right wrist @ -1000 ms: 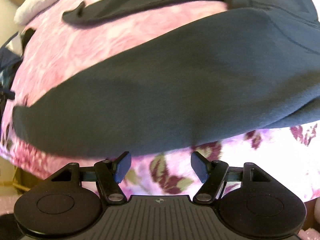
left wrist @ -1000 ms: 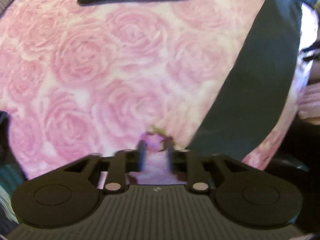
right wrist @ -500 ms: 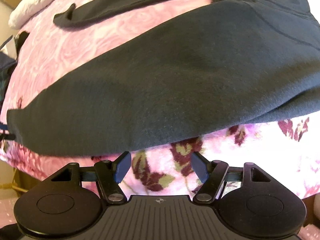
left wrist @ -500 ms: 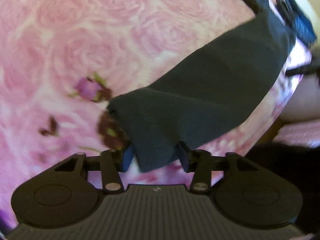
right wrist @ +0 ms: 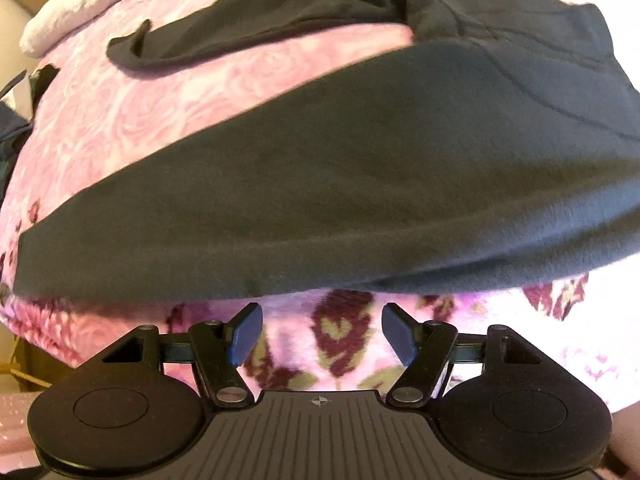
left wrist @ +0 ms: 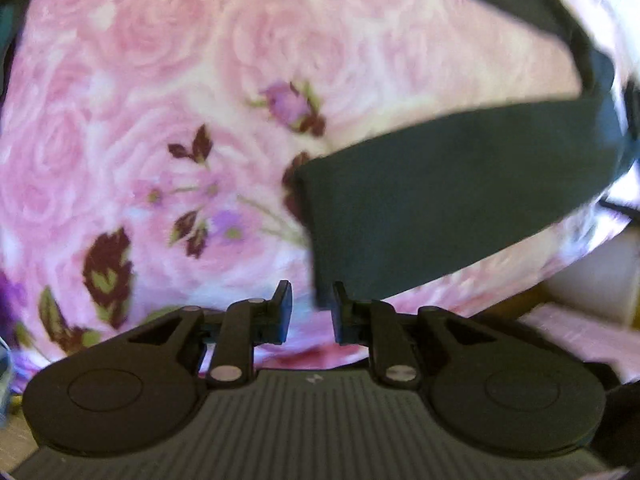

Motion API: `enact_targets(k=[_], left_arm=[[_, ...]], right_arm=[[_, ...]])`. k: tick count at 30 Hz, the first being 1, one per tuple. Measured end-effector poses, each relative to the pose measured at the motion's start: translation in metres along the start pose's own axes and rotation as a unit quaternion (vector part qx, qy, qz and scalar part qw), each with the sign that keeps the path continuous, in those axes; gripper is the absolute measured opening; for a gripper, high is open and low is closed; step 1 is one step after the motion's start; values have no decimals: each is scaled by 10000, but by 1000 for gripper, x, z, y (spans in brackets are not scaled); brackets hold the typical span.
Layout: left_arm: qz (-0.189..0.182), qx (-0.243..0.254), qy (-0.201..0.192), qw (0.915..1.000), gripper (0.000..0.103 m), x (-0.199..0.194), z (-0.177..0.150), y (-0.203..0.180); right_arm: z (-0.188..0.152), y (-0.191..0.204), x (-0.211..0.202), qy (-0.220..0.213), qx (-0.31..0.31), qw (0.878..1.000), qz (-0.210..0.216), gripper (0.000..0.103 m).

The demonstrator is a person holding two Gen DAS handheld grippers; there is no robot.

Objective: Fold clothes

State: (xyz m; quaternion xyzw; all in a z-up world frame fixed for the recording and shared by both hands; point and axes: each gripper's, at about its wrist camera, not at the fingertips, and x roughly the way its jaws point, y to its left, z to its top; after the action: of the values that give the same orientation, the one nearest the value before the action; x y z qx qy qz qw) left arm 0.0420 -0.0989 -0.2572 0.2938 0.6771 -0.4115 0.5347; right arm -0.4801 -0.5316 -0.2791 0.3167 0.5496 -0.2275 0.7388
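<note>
A dark grey pair of pants [right wrist: 360, 184] lies spread on a pink rose-print blanket [right wrist: 160, 96]. In the right wrist view one leg runs across the middle and the other leg [right wrist: 248, 28] lies further back. My right gripper [right wrist: 322, 334] is open and empty, just short of the near leg's edge. In the left wrist view the leg's cuff end [left wrist: 440, 208] lies ahead to the right. My left gripper [left wrist: 312, 312] is open and empty, with the cuff's corner just beyond its right finger.
A white pillow [right wrist: 80, 4] lies at the far left of the bed. The blanket [left wrist: 160, 120] covers the bed, whose edge drops off at the lower right in the left wrist view. Dark items sit at the bed's left edge [right wrist: 16, 112].
My left gripper was shut on the blanket, then opened around the cuff, and has now drawn back with the cuff lying free. My right gripper stayed open and shifted slightly.
</note>
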Motion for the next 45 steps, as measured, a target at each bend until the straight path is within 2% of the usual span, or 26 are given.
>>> enact_targets(k=[1, 4, 6, 8, 10, 13, 15, 18, 20, 22, 24, 25, 26, 27, 29, 32, 34, 35, 36, 37, 38, 39, 40, 42, 45], left_arm=[[146, 146, 5, 9998, 16, 2, -2, -4], [66, 301, -352, 9989, 23, -6, -4, -11], [21, 367, -551, 9978, 24, -7, -2, -21], [0, 552, -545, 9970, 26, -1, 2, -33], [135, 903, -523, 9945, 26, 5, 12, -47], [330, 1300, -601, 9891, 29, 7, 33, -63], [460, 1523, -747, 9844, 29, 2, 52, -68], [762, 1981, -1123, 9708, 33, -8, 89, -77], [1084, 2386, -1460, 9539, 39, -12, 114, -83], [1394, 2893, -1727, 9312, 40, -9, 139, -92], [1715, 3618, -1935, 8957, 41, 5, 165, -105], [1876, 4023, -2007, 8733, 42, 13, 176, -112], [2056, 4478, -2065, 8453, 43, 21, 185, -121], [2237, 4995, -2147, 8089, 44, 31, 193, -129], [2440, 6005, -2252, 7274, 47, 49, 204, -144], [2402, 7348, -2206, 5947, 54, 74, 212, -158], [2302, 7825, -1925, 5456, 61, 83, 219, -158], [2244, 8027, -1775, 5233, 56, 88, 223, -158], [2148, 7993, -1566, 5390, 46, 87, 228, -158], [2051, 7952, -1356, 5543, 22, 86, 233, -157], [1964, 7897, -1167, 5694, 14, 84, 238, -157], [2003, 7748, -1232, 5868, 12, 78, 237, -156], [2099, 7627, -1347, 5967, 10, 71, 232, -152], [2429, 7352, -1593, 6125, 10, 58, 217, -145], [3017, 6947, -1594, 6332, 5, 53, 187, -130]], right_arm=[[-1, -5, 0, -11, 100, 9999, -3, 69], [-3, -19, 0, -83, 458, 9989, -40, 69], [-1, -31, 1, -186, 741, 9971, -64, 69], [2, -42, 3, -360, 1016, 9940, -157, 69], [6, -53, 4, -524, 1184, 9914, -209, 69], [19, -62, 10, -209, 1193, 9905, -648, 70], [28, -59, 3, -196, 1174, 9882, -966, 70], [45, -41, -17, -491, 966, 9852, -1328, 70], [57, -26, -26, -713, 864, 9849, -1322, 70], [74, -7, -29, -887, 678, 9858, -1250, 70], [93, 14, -22, -972, 438, 9893, -995, 70], [102, 25, -18, -996, 297, 9907, -875, 70], [110, 37, -12, -981, 108, 9920, -786, 70], [116, 48, -6, -962, -84, 9926, -737, 70], [123, 65, 4, -965, -339, 9926, -649, 70], [122, 85, 17, -897, -353, 9939, -538, 70], [119, 91, 26, -818, -285, 9948, -527, 70], [117, 91, 29, -765, -236, 9953, -546, 70], [115, 91, 31, -717, -172, 9957, -566, 70], [112, 90, 32, -678, -79, 9959, -585, 70], [110, 89, 31, -649, 20, 9961, -604, 70], [107, 87, 29, -644, 124, 9959, -624, 70], [105, 86, 26, -653, 208, 9955, -650, 70], [102, 84, 21, -673, 363, 9946, -695, 70], [102, 81, 14, -654, 534, 9941, -683, 70]])
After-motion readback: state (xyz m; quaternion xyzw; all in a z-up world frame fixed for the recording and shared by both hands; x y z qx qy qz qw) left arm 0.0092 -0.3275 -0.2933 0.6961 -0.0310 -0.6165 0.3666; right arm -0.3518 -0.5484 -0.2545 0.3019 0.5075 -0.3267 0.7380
